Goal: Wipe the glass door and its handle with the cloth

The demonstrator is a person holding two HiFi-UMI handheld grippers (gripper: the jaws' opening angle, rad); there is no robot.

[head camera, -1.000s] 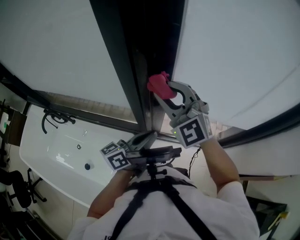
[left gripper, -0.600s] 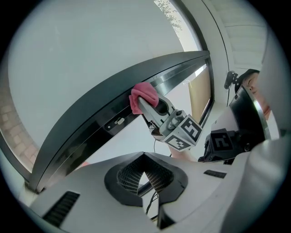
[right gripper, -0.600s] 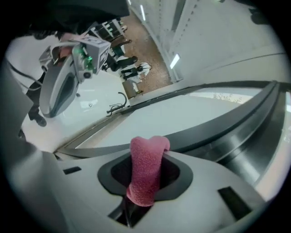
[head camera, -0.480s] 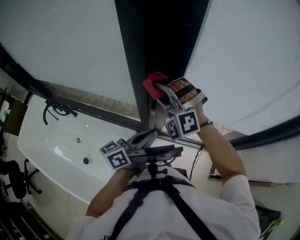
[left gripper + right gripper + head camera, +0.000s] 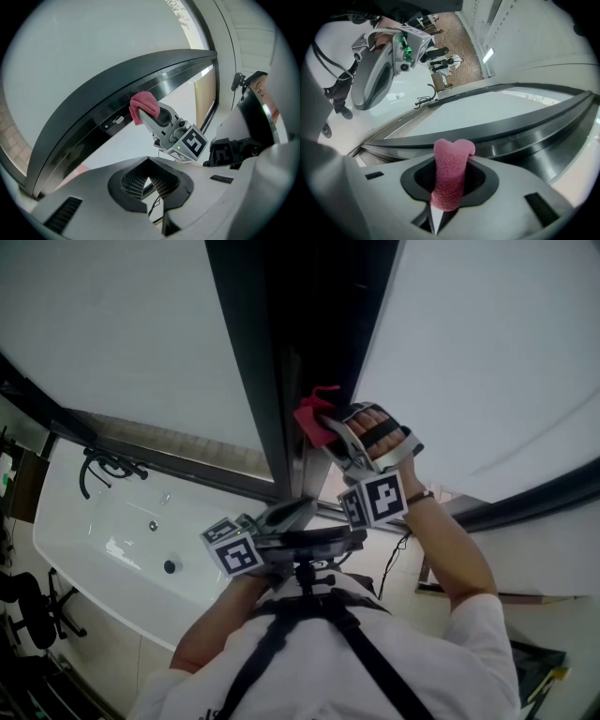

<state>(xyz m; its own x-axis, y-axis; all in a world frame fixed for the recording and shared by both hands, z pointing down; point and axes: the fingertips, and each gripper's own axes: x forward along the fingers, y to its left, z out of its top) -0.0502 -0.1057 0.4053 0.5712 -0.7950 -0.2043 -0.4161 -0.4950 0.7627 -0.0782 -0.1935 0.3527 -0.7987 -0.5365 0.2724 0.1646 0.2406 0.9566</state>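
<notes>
A pink cloth (image 5: 312, 411) is pinched in my right gripper (image 5: 323, 424), which is shut on it and presses it against the dark door frame (image 5: 281, 343) between two pale glass panels (image 5: 122, 334). In the right gripper view the cloth (image 5: 450, 173) stands folded between the jaws, close to a shiny metal rail (image 5: 543, 140). From the left gripper view, the cloth (image 5: 143, 104) touches the frame just above a small latch (image 5: 115, 121). My left gripper (image 5: 286, 517) hangs low by the chest, away from the door. Its jaws (image 5: 149, 176) are shut on nothing.
A white bathtub (image 5: 112, 540) with a black tap (image 5: 103, 470) lies lower left. A dark office chair (image 5: 28, 615) stands at the left edge. The person's torso and camera harness (image 5: 319, 634) fill the bottom centre.
The right gripper has turned on the frame with the cloth, shifting slightly left and then back, so the back of the hand now shows. The left gripper has stayed put.
</notes>
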